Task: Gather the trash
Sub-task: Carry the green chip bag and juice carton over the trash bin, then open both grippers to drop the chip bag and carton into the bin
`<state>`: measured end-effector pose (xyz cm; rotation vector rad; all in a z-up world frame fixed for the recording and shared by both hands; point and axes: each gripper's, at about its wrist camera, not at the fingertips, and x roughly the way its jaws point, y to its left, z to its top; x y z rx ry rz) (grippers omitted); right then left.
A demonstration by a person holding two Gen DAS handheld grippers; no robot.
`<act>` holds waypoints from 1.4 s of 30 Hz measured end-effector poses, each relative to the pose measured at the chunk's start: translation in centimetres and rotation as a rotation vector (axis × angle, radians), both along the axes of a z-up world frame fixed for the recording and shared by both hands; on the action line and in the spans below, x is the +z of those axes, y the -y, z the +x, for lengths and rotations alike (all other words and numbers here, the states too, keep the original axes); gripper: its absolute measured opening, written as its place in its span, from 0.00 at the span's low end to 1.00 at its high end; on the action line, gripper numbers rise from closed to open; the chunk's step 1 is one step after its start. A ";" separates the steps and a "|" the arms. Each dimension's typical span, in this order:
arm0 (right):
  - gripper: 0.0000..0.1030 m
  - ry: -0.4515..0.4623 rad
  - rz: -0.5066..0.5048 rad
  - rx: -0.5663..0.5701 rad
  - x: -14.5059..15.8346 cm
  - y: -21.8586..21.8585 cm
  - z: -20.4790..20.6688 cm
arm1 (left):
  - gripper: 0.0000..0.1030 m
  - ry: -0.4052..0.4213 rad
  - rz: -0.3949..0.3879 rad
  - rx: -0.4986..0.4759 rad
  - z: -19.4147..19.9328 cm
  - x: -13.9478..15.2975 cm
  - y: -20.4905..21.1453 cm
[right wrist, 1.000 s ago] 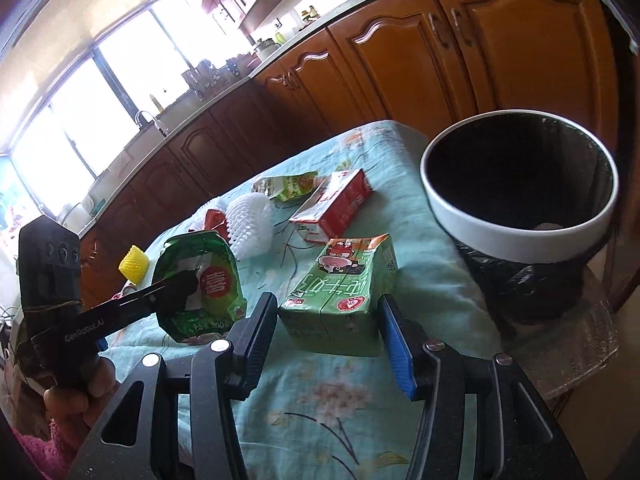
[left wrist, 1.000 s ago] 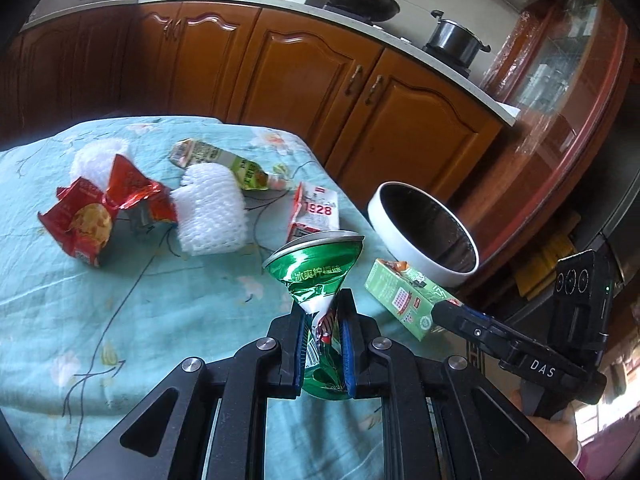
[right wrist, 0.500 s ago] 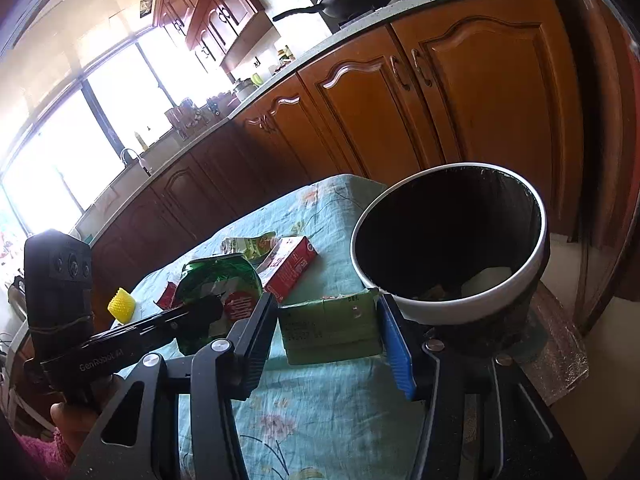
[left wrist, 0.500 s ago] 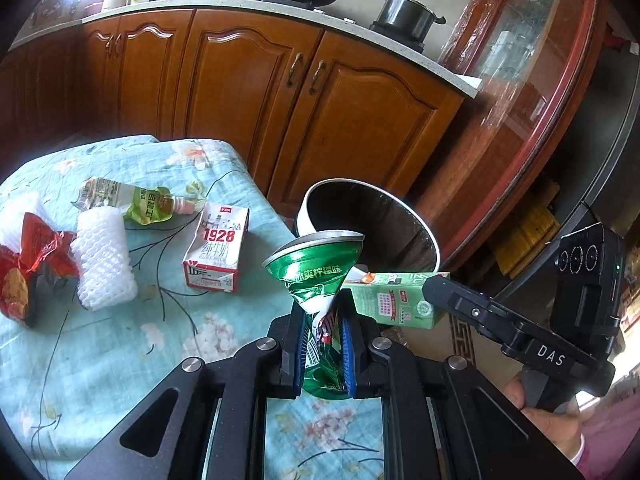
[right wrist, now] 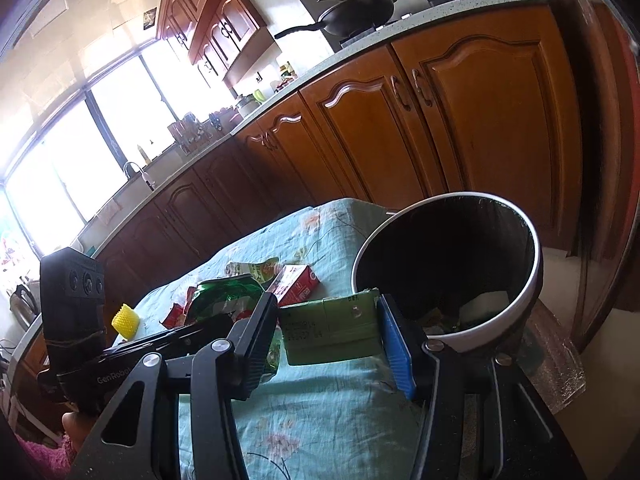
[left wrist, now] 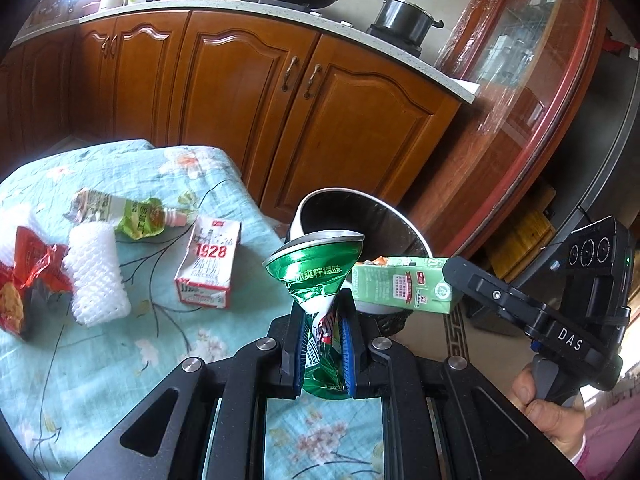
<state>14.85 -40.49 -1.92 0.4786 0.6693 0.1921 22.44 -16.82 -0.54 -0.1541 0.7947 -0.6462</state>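
At the bottom centre of the left wrist view, our left gripper (left wrist: 323,354) is clamped tight on a crushed green can (left wrist: 318,280), its flared end pointing up toward the trash bin (left wrist: 298,222), so it is ready to tip in. Our right gripper (right wrist: 330,334), low in the right wrist view, pinches a green carton (right wrist: 330,330) by its sides, carried level just beside the bin's white rim (right wrist: 486,338). Both loads sit near the counter (left wrist: 100,356) edge because the bin stands just off it. Compared with a second ago, both grippers have swung from over the counter toward the bin; the 1928 carton (left wrist: 208,266), foam net (left wrist: 96,276), flattened bottle (left wrist: 120,210) and red wrapper (left wrist: 24,276) lie where they were.
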 end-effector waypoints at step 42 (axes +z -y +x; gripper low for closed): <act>0.76 -0.125 -0.007 -0.165 -4.3 9.2 5.5 | 0.53 -0.056 0.095 -0.044 9.7 -3.2 12.2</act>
